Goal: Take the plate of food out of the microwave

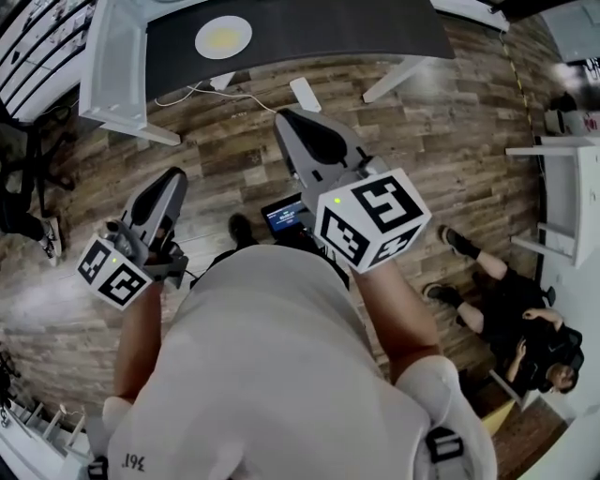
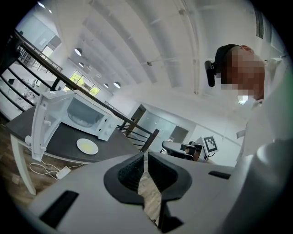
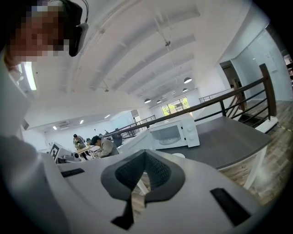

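A white plate with yellow food lies on the dark table, outside the microwave. In the left gripper view the plate sits in front of the white microwave, whose door hangs open. The right gripper view shows the microwave and only an edge of the plate. My left gripper and right gripper are raised over the wooden floor, well back from the table. Both are shut with nothing between the jaws.
A laptop lies on the floor by my feet, and a power strip with a white cable lies near the table leg. A person sits on the floor at right beside a white table. People sit at a far desk.
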`<state>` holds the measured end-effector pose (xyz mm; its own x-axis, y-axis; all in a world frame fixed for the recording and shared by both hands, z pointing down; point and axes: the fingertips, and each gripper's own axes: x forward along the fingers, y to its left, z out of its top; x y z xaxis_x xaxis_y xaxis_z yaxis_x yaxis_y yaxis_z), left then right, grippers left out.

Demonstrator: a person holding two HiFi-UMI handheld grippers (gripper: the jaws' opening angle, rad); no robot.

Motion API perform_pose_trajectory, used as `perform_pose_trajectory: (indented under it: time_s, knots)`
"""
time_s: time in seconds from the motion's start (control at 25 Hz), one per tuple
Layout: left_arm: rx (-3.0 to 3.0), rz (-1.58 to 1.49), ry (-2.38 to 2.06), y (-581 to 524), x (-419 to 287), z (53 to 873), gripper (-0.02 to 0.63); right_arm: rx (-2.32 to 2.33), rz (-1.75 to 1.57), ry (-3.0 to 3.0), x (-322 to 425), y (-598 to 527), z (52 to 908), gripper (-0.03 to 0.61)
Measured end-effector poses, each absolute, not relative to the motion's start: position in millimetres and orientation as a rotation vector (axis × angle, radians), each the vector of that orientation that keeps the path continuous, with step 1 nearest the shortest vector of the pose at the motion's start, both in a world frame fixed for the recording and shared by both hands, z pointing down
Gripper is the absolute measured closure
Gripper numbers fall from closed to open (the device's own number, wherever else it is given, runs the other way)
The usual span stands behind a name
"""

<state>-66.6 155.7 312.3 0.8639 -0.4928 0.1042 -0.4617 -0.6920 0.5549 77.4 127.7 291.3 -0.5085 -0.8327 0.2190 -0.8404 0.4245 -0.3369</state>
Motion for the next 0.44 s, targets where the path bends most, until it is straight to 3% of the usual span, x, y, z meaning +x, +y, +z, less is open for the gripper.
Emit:
perform_pose_trajectory:
  time_s: [0.44]
  knots:
    - [2.436, -0.061, -0.680, 165, -70, 318, 0.580, 1.544, 0.559, -2.619, 73, 149, 280, 0.578]
